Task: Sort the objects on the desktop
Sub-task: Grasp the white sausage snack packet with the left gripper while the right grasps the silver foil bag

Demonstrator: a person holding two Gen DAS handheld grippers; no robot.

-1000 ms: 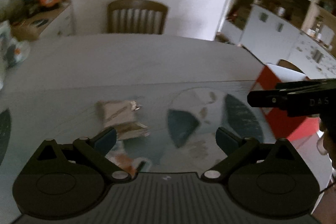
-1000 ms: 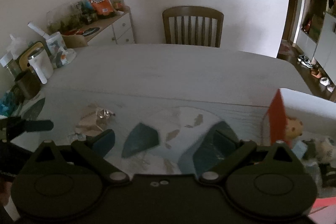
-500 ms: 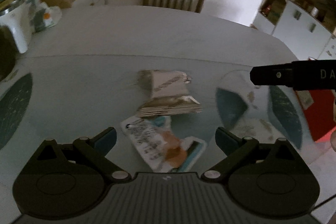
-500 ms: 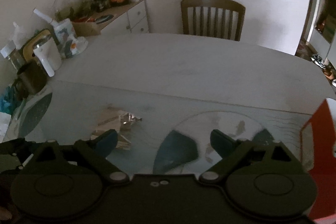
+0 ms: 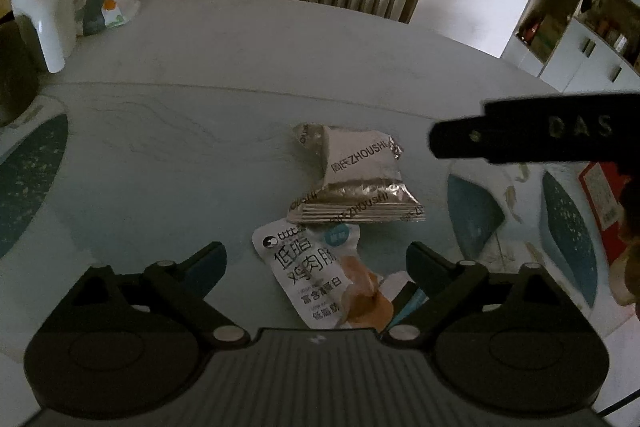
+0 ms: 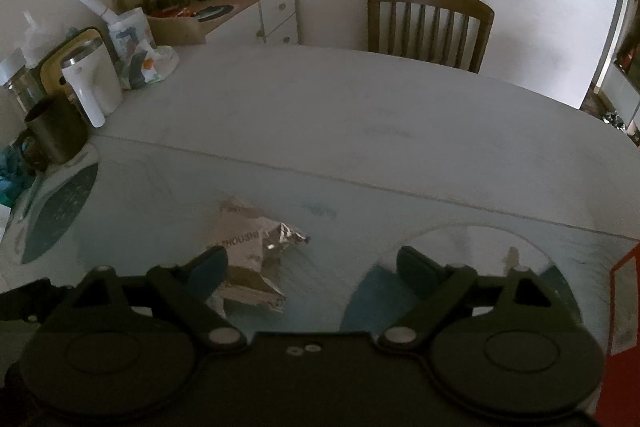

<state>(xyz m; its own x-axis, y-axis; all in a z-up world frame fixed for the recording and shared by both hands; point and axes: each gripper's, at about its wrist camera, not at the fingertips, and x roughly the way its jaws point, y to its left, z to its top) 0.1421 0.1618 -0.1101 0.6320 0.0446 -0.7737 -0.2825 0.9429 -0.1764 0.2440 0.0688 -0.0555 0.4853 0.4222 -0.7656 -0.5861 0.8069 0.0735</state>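
A dim dining table (image 5: pixel 240 75) fills both wrist views. In the left wrist view, the left gripper (image 5: pixel 316 263) points down at the tabletop with its jaws spread wide; they have just been closing a little. Between the two fingertips lies a white chicken-breast snack packet (image 5: pixel 316 279) with large Chinese lettering, flat on the table; the pads do not press on it. Just beyond it, overlapping its far edge, sits a crumpled silver foil packet (image 5: pixel 356 175) printed "ZHOUSHI". The right gripper's dark finger (image 5: pixel 532 139) reaches in from the right edge, above and to the right of the foil packet, apart from it.

In the right wrist view, the right gripper (image 6: pixel 312 267) also hangs with its jaws wide apart, having just narrowed slightly. The foil packet (image 6: pixel 252 251) lies beside its left fingertip, not pinched. A red box (image 6: pixel 620 311) shows at the right edge.
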